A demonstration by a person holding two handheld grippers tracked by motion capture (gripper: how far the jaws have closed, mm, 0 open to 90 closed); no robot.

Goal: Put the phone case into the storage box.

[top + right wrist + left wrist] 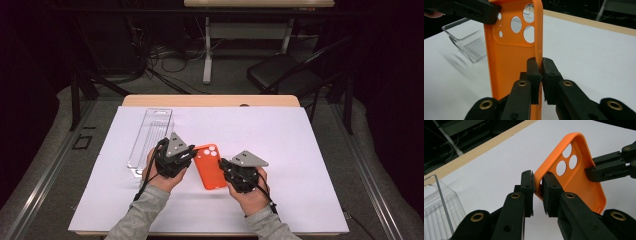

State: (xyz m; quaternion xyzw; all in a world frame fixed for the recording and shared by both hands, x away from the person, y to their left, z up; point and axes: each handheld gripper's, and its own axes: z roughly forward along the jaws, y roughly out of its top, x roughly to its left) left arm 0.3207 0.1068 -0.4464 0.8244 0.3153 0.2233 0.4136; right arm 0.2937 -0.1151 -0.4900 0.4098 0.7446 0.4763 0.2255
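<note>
white table sheet (280, 150): both the left gripper (538, 192) and right gripper (540, 75) pinch the orange phone case's (209, 167) rims, right of the clear tray (150, 135).

orange phone case (506, 62) bottom cut off by frame edge; clear plastic tray (439, 212) cropped at left

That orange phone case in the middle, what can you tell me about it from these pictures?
The orange phone case is an empty shell of matte, rubbery-looking material, with a raised rim and round camera holes at its far end. Its finely textured inside shows in the right gripper view. It is held over the white sheet, pinched at opposite edges: the left gripper clamps one rim near the camera holes, the right gripper the other rim lower down.
</note>
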